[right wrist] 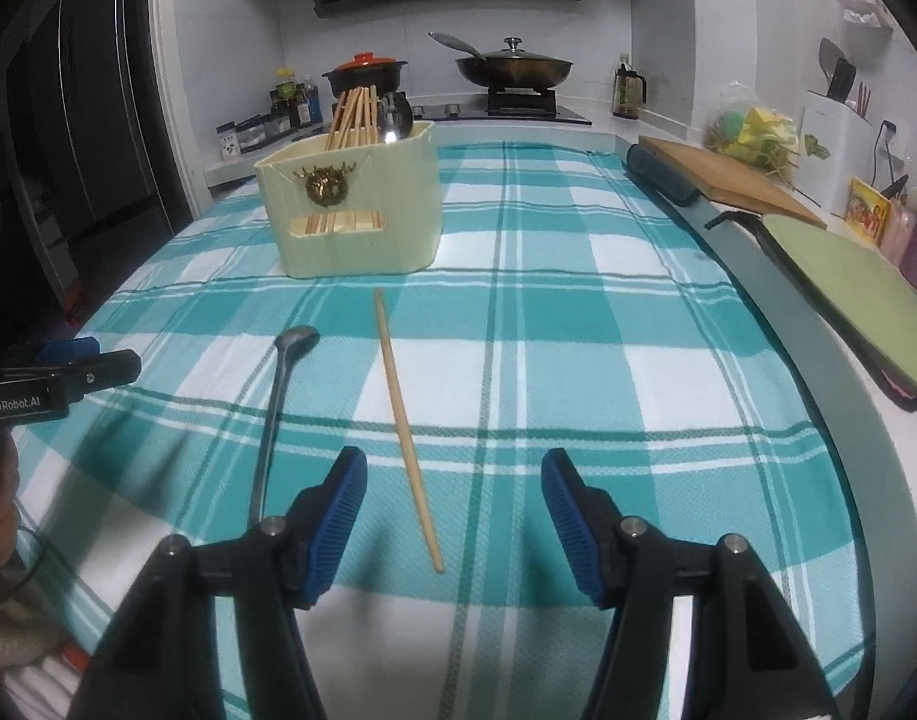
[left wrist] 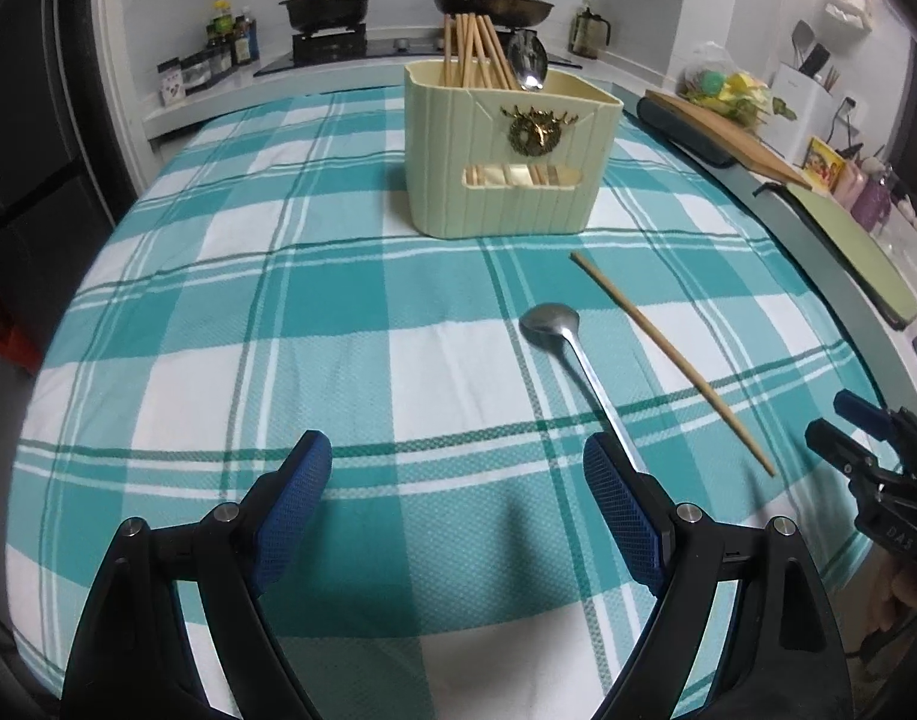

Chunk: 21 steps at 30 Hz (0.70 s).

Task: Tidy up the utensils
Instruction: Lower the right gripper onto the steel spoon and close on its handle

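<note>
The left gripper [left wrist: 455, 480] is hovering low over the near edge of the checked tablecloth [left wrist: 218, 312], its blue pads spread wide and gripping nothing. The right gripper [right wrist: 453, 489] is likewise gaping and empty. Seen from the right wrist, the left tool's body is showing the words "GenRobot.AI". A metal spoon [left wrist: 569, 360] and a single chopstick [left wrist: 668, 360] are lying side by side, apart, mid-cloth. Beyond them, the cream utensil holder [left wrist: 512, 162] is standing toward the far edge, holding chopsticks and another spoon.
</note>
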Motion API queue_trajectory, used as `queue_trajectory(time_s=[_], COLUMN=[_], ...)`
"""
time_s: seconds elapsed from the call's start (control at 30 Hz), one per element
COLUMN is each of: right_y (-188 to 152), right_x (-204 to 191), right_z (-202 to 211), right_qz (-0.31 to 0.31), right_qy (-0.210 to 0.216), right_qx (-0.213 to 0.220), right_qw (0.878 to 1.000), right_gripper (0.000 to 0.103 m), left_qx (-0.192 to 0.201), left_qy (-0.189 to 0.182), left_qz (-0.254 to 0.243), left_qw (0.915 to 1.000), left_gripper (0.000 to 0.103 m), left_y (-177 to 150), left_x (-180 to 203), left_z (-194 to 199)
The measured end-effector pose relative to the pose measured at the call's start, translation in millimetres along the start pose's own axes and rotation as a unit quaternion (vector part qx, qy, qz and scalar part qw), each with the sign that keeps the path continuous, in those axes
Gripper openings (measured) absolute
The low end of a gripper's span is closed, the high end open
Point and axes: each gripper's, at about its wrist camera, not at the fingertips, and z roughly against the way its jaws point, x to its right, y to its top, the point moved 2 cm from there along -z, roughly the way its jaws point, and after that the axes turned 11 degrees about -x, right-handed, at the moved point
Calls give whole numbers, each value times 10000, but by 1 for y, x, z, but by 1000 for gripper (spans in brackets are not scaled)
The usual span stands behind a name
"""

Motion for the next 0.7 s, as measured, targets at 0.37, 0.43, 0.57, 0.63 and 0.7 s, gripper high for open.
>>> queue_trajectory(time_s=[0.37,0.43,0.57,0.63,0.7], right_y=[-15,-10,2,10,19], right_x=[4,-8,-43,-59,-74], right_z=[-10,-12,-26,-34,-42], right_qz=[-112,68,531,637,771], right_qy=[210,315,582,833,935], right_qx=[-162,-150,-276,-319,-294], right_qw=[9996,9994,9965,9940,9922], right_gripper=[62,62,62,62,56], left_qx=[-64,-4,-27,60,114], left_qy=[-118,-58,3,52,96], left_qz=[-114,53,207,297,389], left_qw=[9998,10000,9998,9995,9991], left_gripper=[87,87,87,87,87], left_y=[9,11,15,15,15], left_x=[29,20,6,-1,-10], left_z=[-15,-15,-15,-10,-8])
